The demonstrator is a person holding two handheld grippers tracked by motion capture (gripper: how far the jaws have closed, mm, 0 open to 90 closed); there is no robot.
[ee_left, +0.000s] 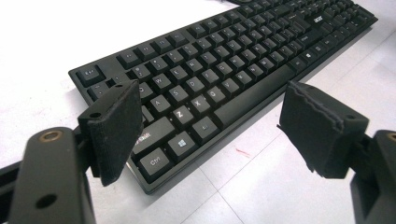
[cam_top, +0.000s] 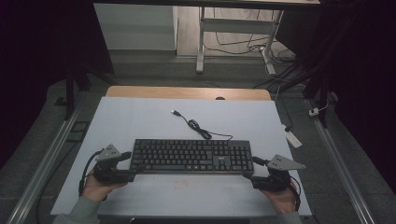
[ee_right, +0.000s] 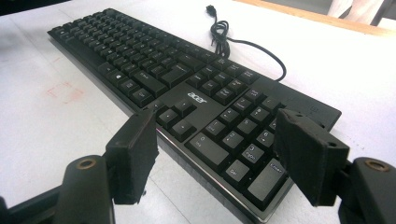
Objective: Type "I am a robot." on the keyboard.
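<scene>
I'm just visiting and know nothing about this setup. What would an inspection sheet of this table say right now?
Surface: white table top, faint reddish mark near the front edge.
Job's things: black keyboard lying flat, square to the front edge.
Clutter: nothing seen.
Grippers: left gripper open at the keyboard's left end; right gripper open at its right end, by the number pad.
Cables: keyboard cable loosely bundled behind it, plug lying free.
Surroundings: dark room, desk legs and floor wiring beyond.
</scene>
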